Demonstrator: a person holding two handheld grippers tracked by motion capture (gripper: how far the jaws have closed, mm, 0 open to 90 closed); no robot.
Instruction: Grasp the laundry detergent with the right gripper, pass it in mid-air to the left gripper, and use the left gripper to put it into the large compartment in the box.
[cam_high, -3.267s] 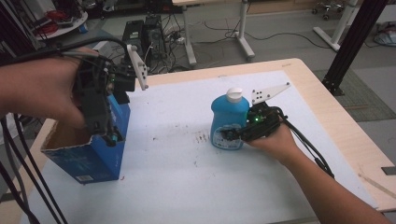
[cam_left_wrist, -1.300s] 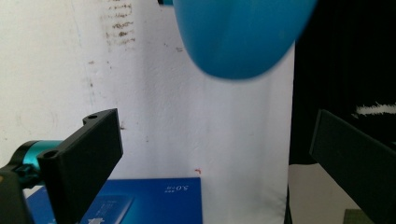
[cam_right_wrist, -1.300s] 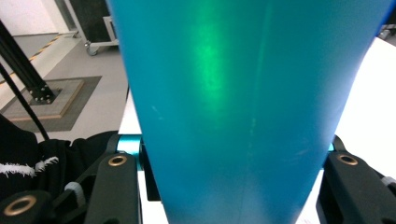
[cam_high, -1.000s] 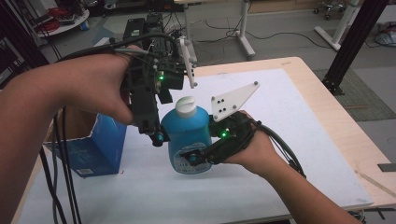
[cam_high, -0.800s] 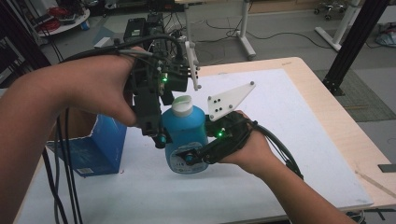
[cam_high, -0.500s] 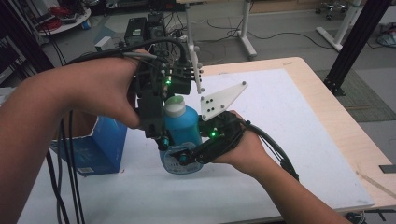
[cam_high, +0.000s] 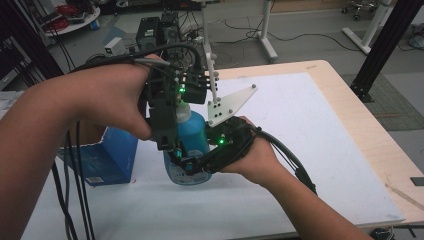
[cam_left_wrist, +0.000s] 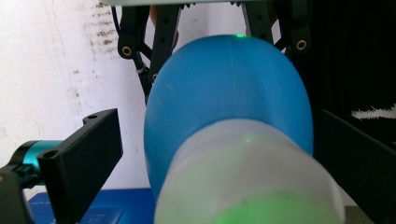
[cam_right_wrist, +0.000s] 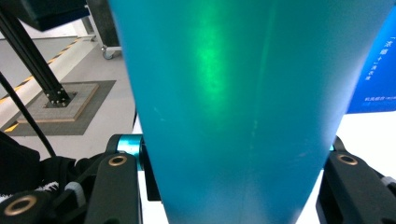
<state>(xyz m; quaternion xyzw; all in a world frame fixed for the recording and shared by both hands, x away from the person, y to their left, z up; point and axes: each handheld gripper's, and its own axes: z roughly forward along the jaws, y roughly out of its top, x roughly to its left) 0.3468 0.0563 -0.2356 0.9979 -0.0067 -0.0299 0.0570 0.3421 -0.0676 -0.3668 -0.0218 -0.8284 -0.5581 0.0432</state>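
**Blue bottle held between two grippers, centre of frame**

Blue plastic bottle with a white cap (cam_high: 192, 142) sits at centre of the high view, base on or just above the white table mat (cam_high: 310, 150); contact with the mat cannot be told. Contents not visible through the opaque wall. Open-topped blue cardboard box (cam_high: 107, 160) stands at left of the frame, just beside the bottle; its inside is hidden by the left forearm.

Right gripper (cam_high: 192, 167) comes in from lower right, hand wrapped round its body, grey three-cornered plate (cam_high: 227, 102) tilted up above it. Its jaws are clamped on the bottle's lower body; in the right gripper view the teal-blue wall fills the space between both jaws.

Left gripper (cam_high: 170, 145) reaches down from upper left, hand on top, pointing at the cap. In the left gripper view its jaws stand apart either side of the white cap (cam_left_wrist: 247, 182), gap visible on the left jaw.
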